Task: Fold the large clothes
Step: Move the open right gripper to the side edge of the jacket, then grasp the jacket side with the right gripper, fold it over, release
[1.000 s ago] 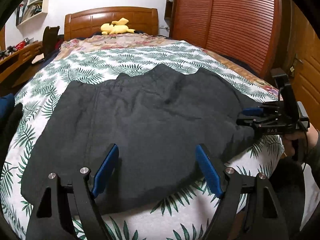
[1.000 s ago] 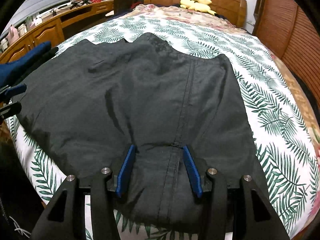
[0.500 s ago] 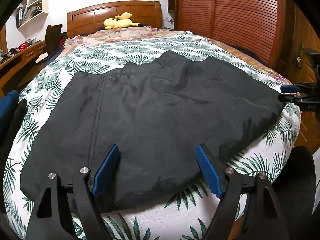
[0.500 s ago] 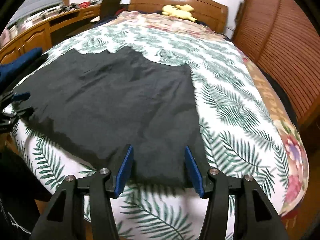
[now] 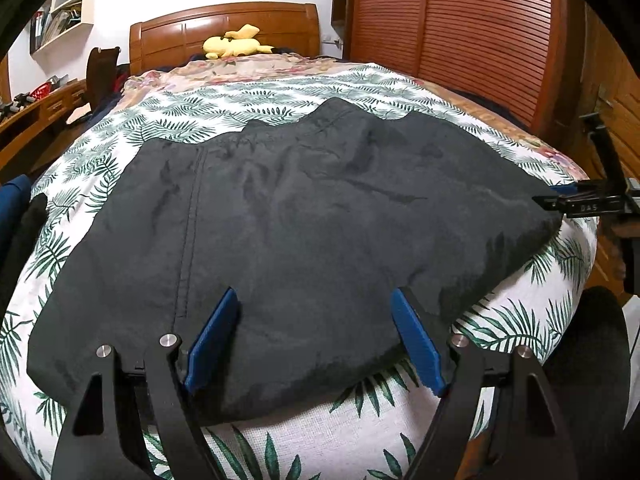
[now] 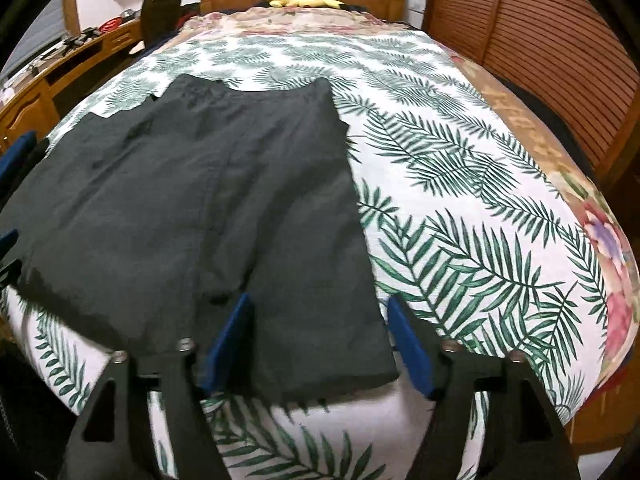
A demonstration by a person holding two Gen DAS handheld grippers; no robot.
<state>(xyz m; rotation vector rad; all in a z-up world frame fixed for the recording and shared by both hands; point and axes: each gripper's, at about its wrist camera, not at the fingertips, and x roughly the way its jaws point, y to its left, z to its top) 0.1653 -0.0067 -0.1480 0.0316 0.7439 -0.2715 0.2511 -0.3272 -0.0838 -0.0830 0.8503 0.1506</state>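
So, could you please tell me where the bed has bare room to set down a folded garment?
The widest free patch is the leaf-print sheet between the black garment and the wardrobe-side edge. Another free band lies between the garment's far edge and the floral quilt. The near edge is crowded: both grippers hang there, left gripper and right gripper.

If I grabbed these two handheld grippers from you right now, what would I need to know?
Left gripper: open, hovering over the near hem of the black garment, holding nothing.
Right gripper: jaws opening, over the garment's near right corner; the cloth lies between the fingers but is not pinched.
The garment lies spread fairly flat on the leaf-print bedsheet, near the foot of the bed.
Done: the garment is laid out and smoothed.
Left: no fold shows yet. Probably grip the near edge with both grippers and start folding.
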